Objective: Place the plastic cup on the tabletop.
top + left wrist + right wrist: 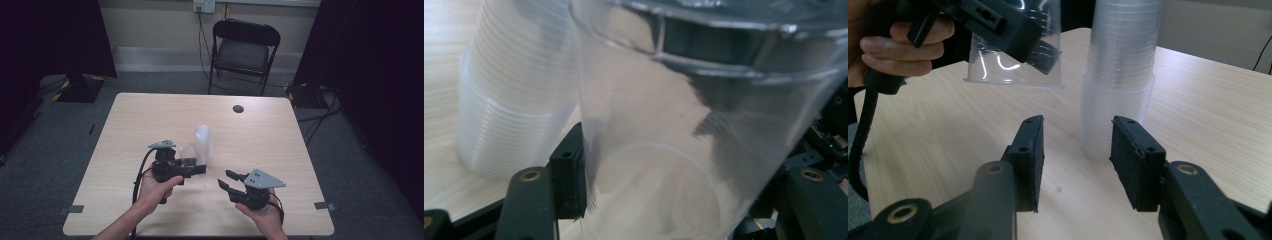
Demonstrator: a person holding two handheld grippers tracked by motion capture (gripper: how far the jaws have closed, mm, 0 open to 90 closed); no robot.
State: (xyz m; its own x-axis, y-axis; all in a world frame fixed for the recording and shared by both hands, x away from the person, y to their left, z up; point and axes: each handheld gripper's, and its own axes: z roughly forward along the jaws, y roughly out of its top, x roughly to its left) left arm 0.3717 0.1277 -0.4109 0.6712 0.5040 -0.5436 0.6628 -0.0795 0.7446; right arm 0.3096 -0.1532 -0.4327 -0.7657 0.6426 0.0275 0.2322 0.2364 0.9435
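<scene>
My left gripper (196, 169) is shut on a single clear plastic cup (188, 153), its pads pressing the cup's wall from both sides (664, 150). In the right gripper view the cup (1015, 62) hangs mouth-down above the table, between the left gripper's jaws (998, 25). Just beside it stands a tall stack of clear cups (204, 142) on the wooden table (150, 120), also seen at left behind the held cup (514, 100). My right gripper (227, 181) is open and empty near the front right, its jaws (1077, 137) pointing towards the stack (1120, 75), a little short of it.
A dark round grommet (238, 108) sits in the tabletop near the far edge. A black folding chair (243, 50) stands behind the table. The person's hand (893, 47) grips the left gripper's handle. Dark curtains flank both sides.
</scene>
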